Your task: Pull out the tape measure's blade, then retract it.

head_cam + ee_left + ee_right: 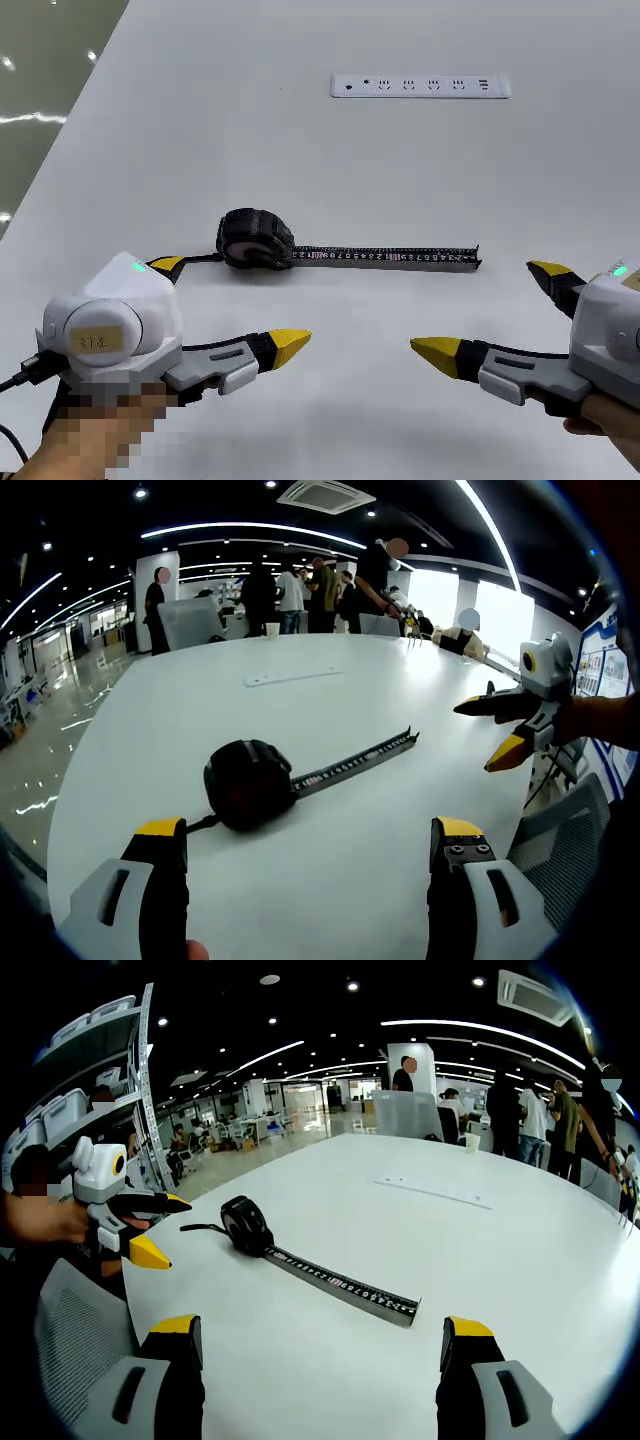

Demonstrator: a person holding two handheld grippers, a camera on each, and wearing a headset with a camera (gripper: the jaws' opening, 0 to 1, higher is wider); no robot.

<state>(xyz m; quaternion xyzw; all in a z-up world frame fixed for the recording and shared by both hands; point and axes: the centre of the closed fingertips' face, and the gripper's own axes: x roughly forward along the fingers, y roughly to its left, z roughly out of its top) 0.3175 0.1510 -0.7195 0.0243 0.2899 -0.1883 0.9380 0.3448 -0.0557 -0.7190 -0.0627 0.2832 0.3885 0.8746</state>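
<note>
Empty, spread left claw [228, 305] and right claw [492, 310] hover near the tape [255, 240]; its thin, springy blade [390, 257] likely wants pinching at the tip.

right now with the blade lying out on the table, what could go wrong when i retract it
1. The left tongs and right tongs are both open and off the tape measure; unheld, it could skid across the table as the blade retracts.
2. The end hook may whip back hard if nothing slows it.
</note>
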